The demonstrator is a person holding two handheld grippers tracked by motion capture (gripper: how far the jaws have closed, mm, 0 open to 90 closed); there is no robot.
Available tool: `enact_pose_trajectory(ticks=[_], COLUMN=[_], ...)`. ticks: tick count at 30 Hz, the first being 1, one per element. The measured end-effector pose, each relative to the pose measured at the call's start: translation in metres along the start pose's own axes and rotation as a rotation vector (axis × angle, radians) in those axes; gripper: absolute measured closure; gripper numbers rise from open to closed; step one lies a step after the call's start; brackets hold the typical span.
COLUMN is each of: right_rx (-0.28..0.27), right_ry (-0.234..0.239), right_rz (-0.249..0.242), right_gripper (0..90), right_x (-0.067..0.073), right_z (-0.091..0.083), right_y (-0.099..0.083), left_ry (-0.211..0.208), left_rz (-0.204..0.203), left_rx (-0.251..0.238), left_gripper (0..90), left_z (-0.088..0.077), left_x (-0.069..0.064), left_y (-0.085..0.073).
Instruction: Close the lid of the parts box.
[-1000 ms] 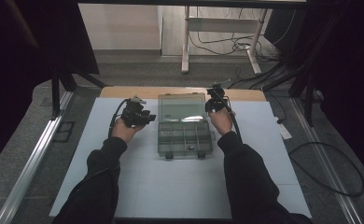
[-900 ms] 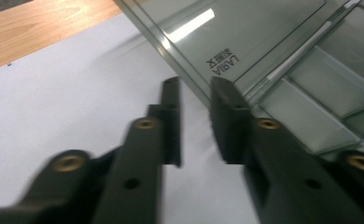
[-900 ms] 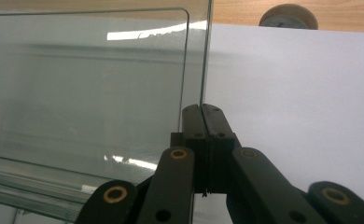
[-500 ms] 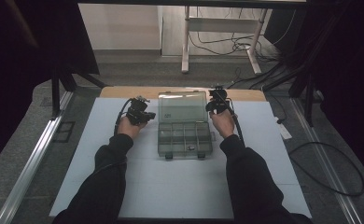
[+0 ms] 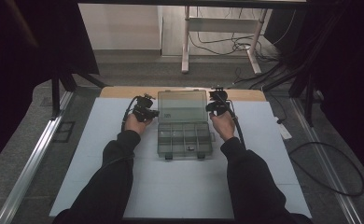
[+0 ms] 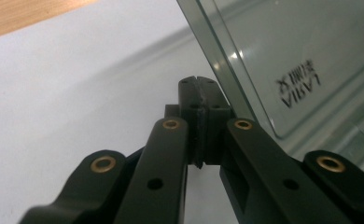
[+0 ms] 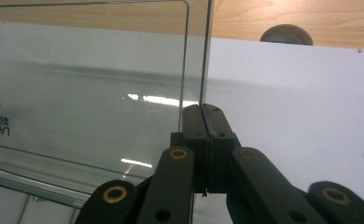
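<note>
Lid of box flanked by closed, empty grippers: left gripper just moved in and shut; right gripper already closed, closing seemingly next.

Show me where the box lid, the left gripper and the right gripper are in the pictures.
box lid point(image 5: 182, 103), high view, middle of the clear raised panel.
left gripper point(image 6: 198, 86), left gripper view, tips of its closed jaws beside the lid's edge.
right gripper point(image 7: 202, 112), right gripper view, tips of its closed jaws at the lid's edge.
</note>
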State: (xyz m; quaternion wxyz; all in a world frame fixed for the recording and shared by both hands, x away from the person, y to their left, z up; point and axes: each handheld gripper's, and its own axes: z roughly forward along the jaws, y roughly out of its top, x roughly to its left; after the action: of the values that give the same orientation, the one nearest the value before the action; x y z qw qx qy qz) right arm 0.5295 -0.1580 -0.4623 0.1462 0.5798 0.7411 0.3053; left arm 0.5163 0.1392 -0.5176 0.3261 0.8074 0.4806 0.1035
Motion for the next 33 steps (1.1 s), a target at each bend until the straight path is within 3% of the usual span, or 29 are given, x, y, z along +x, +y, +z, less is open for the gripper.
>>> enact_pose_trajectory(ticks=[13,18,23,27,33], right_rx=[-0.045,-0.059,-0.060,-0.047,-0.037], right_ry=[-0.037,-0.058,-0.056,-0.012,0.019], right_rz=[-0.052,-0.071,-0.096,-0.105,-0.133], right_gripper=[88.6,87.7,88.2,88.0,88.2], right_x=[0.007,0.009,0.009,0.008,0.009], right_z=[-0.008,-0.015,-0.020,-0.025,-0.032], right_y=[-0.007,-0.012,-0.015,-0.017,-0.018], left_ry=[-0.026,-0.035,-0.072,-0.108,-0.128], left_rz=[-0.022,-0.009,0.004,-0.001,0.003], left_rx=[-0.064,-0.086,-0.107,-0.130,-0.143], left_gripper=[88.9,88.9,88.9,88.9,88.9], left_z=[0.000,-0.004,-0.010,-0.012,-0.016], left_x=[0.008,0.007,0.007,0.007,0.004], left_y=[0.016,0.020,0.020,0.021,0.021])
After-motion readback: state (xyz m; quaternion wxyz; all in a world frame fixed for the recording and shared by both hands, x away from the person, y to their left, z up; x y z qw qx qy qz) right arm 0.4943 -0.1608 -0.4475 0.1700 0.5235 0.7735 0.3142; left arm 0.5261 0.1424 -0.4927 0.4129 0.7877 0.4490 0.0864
